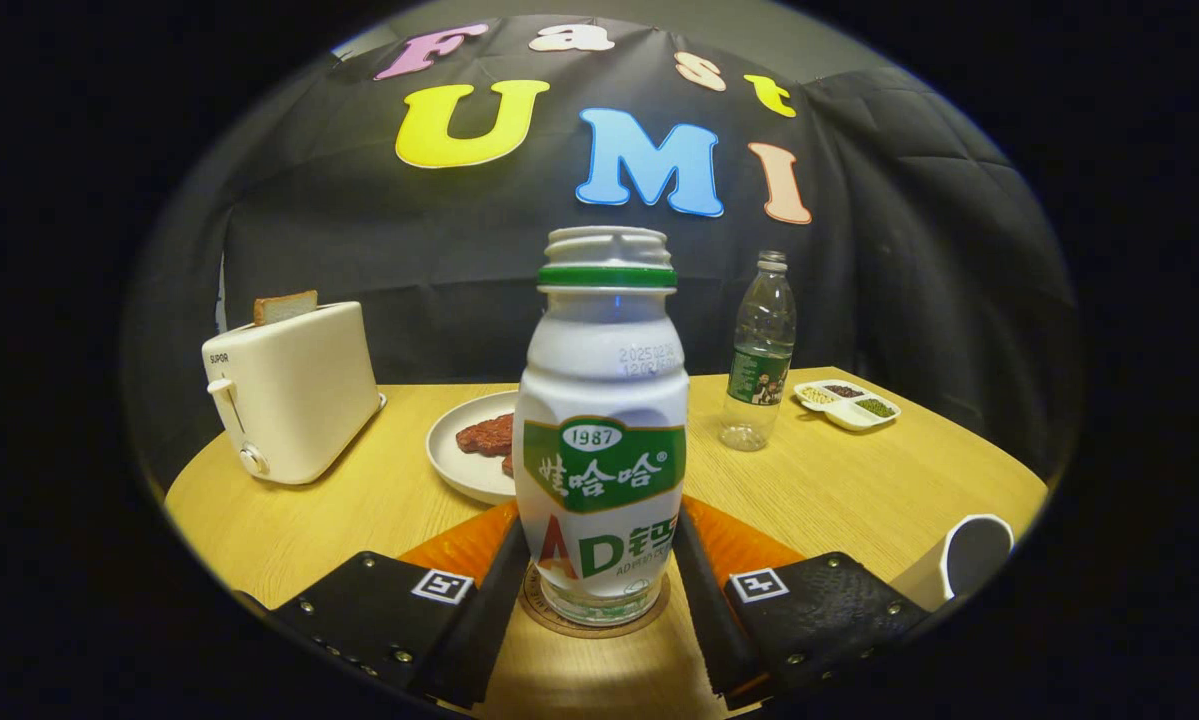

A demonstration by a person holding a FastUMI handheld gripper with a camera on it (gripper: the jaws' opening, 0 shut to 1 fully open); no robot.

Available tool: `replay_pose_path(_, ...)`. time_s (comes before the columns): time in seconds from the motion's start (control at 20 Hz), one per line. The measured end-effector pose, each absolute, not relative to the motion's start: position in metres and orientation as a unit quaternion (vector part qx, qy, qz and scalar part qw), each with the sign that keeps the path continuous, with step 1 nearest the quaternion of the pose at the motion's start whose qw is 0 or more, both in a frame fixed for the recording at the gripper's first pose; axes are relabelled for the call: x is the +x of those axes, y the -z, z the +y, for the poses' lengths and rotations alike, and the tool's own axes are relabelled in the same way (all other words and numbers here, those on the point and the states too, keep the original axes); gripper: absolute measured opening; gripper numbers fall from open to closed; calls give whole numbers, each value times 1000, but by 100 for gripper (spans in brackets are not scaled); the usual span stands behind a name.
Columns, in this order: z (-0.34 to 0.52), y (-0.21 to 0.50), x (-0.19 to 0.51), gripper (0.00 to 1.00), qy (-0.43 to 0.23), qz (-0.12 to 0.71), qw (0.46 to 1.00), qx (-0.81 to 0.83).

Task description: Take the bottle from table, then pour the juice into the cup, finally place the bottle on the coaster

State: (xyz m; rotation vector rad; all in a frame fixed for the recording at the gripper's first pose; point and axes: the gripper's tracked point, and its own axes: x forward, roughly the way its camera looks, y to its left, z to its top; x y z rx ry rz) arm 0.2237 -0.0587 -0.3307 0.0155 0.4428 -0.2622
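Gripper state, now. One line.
Gripper: open, fingers flanking the white bottle with small gaps on both sides, not pressing it; the bottle stands upright on the coaster.

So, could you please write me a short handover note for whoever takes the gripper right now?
Gripper: fingers stand on either side of the white bottle; whether they press on it cannot be told.
Bottle: upright, cap off, standing on the round coaster between the fingers.
Cup: white, lying tilted on the wooden table, off beside the right finger; its contents cannot be seen.
Done, by the look of it: bottle is on the coaster.
Left: open fully if needed and draw back without tipping the bottle.
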Motion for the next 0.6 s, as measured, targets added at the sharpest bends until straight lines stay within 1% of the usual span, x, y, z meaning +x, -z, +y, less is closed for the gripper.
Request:
replay_pose_path(0.1,-60,332,221,80,128,220,967,6)
replay_pose_path(0.15,-59,330,218,87,127,220,967,5)
replay_pose_path(0.2,-61,329,219,97,126,217,968,8)
replay_pose_path(0.35,-61,316,207,98,121,210,970,9)
replay_pose_path(0.6,-60,249,179,98,100,166,981,6)
